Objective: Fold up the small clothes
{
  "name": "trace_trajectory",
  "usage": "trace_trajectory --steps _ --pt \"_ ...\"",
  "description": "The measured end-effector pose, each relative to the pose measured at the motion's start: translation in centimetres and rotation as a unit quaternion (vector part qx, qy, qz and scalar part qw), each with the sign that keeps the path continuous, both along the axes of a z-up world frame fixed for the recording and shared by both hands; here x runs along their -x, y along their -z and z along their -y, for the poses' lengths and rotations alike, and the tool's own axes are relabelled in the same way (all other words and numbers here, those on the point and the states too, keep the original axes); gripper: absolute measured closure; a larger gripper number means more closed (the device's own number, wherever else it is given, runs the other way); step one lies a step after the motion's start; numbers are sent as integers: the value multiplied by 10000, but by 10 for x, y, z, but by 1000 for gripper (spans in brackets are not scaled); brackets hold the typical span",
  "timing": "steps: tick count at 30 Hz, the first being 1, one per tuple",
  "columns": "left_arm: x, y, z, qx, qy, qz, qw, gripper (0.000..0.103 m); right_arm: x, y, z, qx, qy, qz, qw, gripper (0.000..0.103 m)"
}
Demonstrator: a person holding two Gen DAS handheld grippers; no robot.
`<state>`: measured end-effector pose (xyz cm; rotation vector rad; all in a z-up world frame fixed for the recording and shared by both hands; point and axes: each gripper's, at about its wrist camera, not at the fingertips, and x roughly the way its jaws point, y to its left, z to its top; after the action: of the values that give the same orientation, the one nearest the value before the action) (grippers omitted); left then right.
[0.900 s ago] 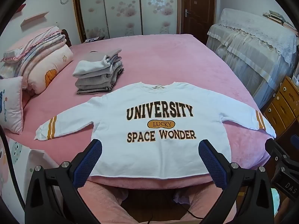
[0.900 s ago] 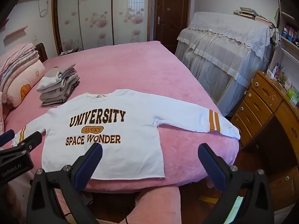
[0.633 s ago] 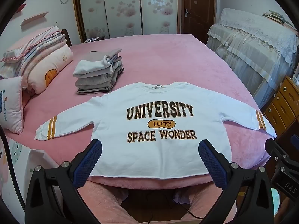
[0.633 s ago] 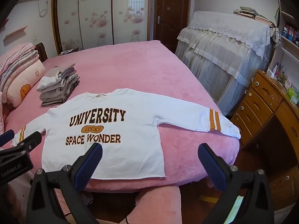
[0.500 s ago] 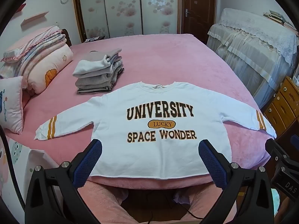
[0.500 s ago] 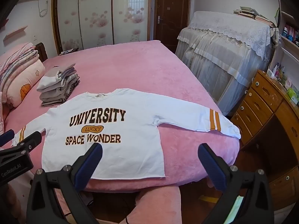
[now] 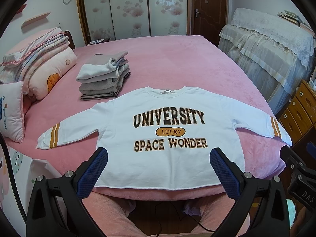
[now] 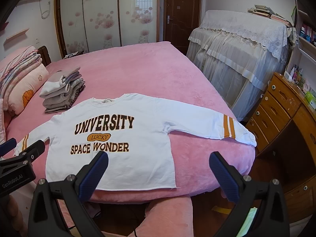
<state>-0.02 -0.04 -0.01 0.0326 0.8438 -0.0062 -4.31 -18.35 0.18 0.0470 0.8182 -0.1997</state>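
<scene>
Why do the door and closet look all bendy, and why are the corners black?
Both wrist views use a fisheye lens: in the left wrist view the closet doors bow outward, and in the right wrist view the door leans. The black corners are the lens rim. The white sweatshirt stays sharp, evenly lit, without glare.

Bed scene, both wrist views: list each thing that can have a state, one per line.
White sweatshirt: spread flat on the bed, print up, both sleeves out, unfolded.
Stack of grey clothes: folded, piled beside the sweatshirt's collar end.
Left gripper: open, holding nothing.
Right gripper: open, holding nothing.
Brown door: closed.
Wooden drawers: all shut.
Quilts: folded, stacked at the bed's head.
</scene>
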Motion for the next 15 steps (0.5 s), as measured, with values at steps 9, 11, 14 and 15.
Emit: trace_trajectory --steps 9,11,14,15 --pt "0 0 0 -1 5 -5 10000 0 -2 1 -2 -15 -5 -9 10000 0" --pt "0 0 0 -4 6 -10 10000 0 -1 0 -1 -14 -8 -8 10000 0" --pt "0 0 0 0 6 -11 10000 0 -2 1 -1 -22 -6 -14 10000 0" --pt "0 0 0 1 6 -10 10000 0 -1 1 -1 -28 -5 -12 10000 0"
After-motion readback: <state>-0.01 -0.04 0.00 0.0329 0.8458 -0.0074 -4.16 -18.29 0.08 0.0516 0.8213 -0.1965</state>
